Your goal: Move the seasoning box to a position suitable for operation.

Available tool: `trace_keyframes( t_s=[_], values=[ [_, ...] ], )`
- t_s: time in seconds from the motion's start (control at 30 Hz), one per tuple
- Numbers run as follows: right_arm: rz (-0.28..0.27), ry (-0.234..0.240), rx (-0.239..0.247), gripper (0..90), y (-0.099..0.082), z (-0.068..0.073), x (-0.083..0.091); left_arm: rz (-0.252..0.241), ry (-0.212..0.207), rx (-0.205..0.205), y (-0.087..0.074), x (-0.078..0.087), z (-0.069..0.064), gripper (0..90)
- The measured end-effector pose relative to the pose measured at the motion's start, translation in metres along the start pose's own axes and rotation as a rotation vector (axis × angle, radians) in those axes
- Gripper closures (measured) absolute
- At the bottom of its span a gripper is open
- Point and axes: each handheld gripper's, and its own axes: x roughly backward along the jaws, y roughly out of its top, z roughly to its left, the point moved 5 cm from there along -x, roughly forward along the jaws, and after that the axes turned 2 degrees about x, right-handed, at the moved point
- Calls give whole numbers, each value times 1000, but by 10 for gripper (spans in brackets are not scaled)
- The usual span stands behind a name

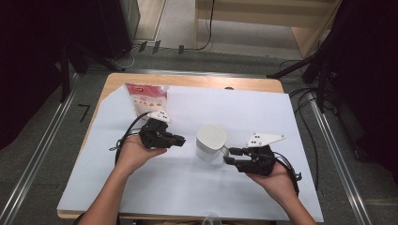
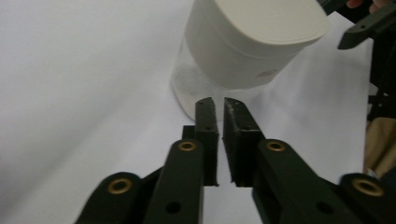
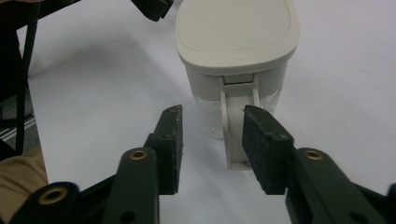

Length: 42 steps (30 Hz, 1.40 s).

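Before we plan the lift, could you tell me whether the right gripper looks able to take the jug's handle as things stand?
Probably yes. The right gripper faces the handle of the jug with its jaws apart and nothing between. One jaw stands in front of the handle, so it likely needs a small sideways shift first.

From above my side of the table (image 1: 300, 187), one camera looks forward and down. A camera on each of my grippers looks closely along its jaws; all three share the white jug (image 1: 210, 142) (image 2: 252, 44) (image 3: 236, 51).
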Motion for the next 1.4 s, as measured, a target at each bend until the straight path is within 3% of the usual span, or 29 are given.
trace_keyframes(
  t_s=[0.13,0.2,0.23,0.3,0.33,0.43,0.47,0.6,0.7,0.73,0.87,0.97,1.23,1.4],
  values=[
    [-11,-1,4,722,1,1,5,29,-10,-23,6,-3,-1,900],
    [-13,1,11,819,-1,1,9,45,-9,2,10,-5,4,900],
    [-13,3,8,848,-1,2,9,35,-11,19,12,-7,5,900],
    [-10,6,8,888,-2,2,8,22,-10,10,12,-7,5,900],
    [-8,5,18,900,-4,3,7,-7,8,6,13,-7,5,900],
    [-22,26,8,900,-5,3,4,-13,12,23,14,-9,6,900],
    [-27,17,13,900,-6,1,2,-20,-10,32,15,-8,4,900],
    [-27,22,-1,900,-8,-2,-2,-19,4,8,16,-8,4,900],
    [-11,5,0,900,-11,-3,-5,-30,15,-2,16,-11,5,900],
    [-3,12,2,900,-11,-2,-7,-28,34,-7,16,-13,5,900],
    [30,22,6,900,-11,4,-12,-18,31,-4,15,-20,6,900],
    [49,32,18,900,-13,7,-20,-2,53,-15,12,-25,4,896],
    [56,14,17,900,-15,4,-25,1,47,-17,11,-27,2,888],
    [55,7,6,900,-15,1,-27,-14,22,-10,13,-28,-1,888]
  ],
)
